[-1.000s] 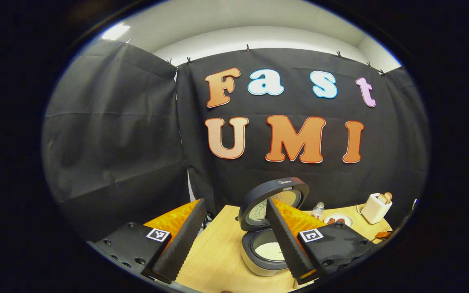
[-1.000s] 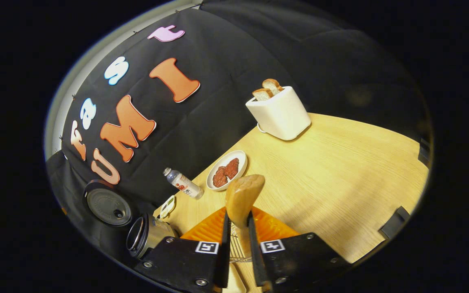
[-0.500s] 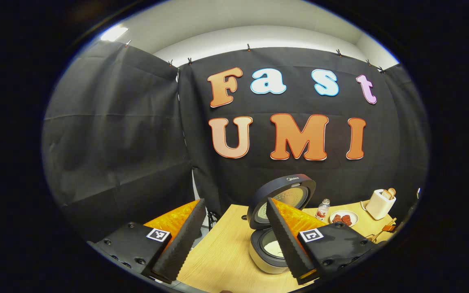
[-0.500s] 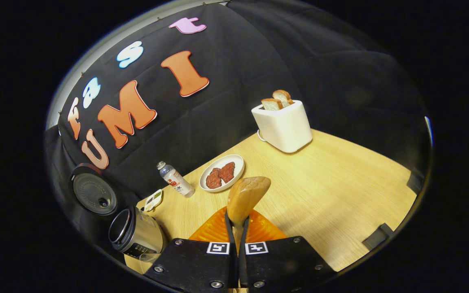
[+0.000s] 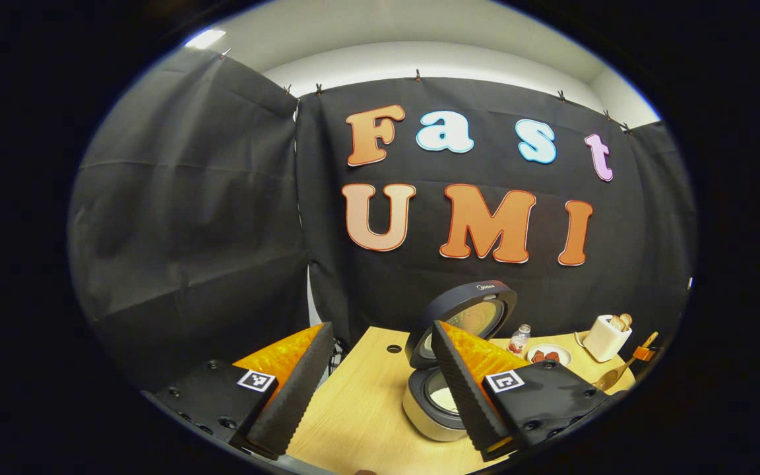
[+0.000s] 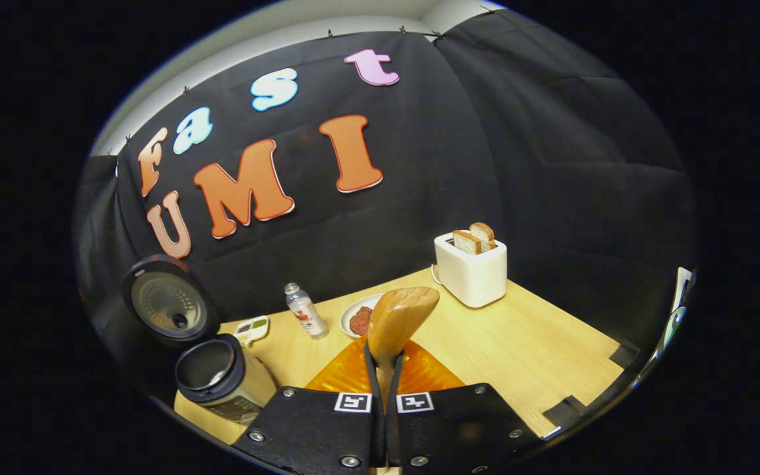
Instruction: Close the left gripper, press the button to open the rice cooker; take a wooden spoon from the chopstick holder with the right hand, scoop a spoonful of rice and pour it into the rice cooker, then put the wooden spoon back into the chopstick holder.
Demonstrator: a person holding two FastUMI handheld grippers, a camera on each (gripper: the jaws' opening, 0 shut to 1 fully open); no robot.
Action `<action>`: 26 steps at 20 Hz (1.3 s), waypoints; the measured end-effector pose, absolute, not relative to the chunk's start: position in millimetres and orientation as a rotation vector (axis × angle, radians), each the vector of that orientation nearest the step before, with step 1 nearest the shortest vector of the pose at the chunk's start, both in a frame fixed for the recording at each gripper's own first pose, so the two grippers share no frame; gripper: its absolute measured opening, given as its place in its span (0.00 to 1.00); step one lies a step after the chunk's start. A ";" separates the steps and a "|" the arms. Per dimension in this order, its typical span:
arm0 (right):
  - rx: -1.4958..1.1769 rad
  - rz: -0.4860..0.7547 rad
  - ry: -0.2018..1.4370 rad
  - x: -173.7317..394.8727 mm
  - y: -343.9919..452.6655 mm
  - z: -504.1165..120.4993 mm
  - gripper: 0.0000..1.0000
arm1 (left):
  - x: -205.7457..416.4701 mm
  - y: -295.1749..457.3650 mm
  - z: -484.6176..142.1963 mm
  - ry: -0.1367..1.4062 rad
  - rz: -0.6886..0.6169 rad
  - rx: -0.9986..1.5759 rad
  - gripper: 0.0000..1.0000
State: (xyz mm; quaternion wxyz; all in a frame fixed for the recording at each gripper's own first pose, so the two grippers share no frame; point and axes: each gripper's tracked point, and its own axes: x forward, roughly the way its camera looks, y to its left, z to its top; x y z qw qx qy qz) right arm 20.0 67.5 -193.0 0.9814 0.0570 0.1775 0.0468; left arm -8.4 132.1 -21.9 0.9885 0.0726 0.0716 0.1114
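Wooden, pale and round-bowled, the spoon (image 6: pixel 398 321) sits pinched in the right hand-held gripper (image 6: pixel 384 369), bowl ahead of its fingertips; the open grey rice cooker (image 6: pixel 221 376) lies lower left. The left hand-held gripper (image 5: pixel 375 382) gapes, empty. A thin-handled grip risks twisting during scooping.

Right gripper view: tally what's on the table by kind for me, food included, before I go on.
Rice cooker, lid open: 1
Toaster: 1
Bread slices in the toaster: 2
Bottle: 1
Plate of reddish food: 1
Small white tray: 1
Wooden spoon in the right gripper: 1
Total: 8
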 end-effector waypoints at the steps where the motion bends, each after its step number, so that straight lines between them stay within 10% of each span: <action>1: 0.122 0.105 0.347 11.5 76.6 -188.9 0.00 | -7.8 136.6 -21.1 0.146 0.219 0.146 0.99; 18: -0.214 0.091 0.413 -40.4 156.1 -315.5 0.00 | -3.2 190.6 -34.3 0.210 0.162 0.189 1.00; 26: 0.102 0.080 0.463 -48.0 177.7 -346.5 0.00 | -6.0 209.6 -45.8 0.240 0.182 0.188 1.00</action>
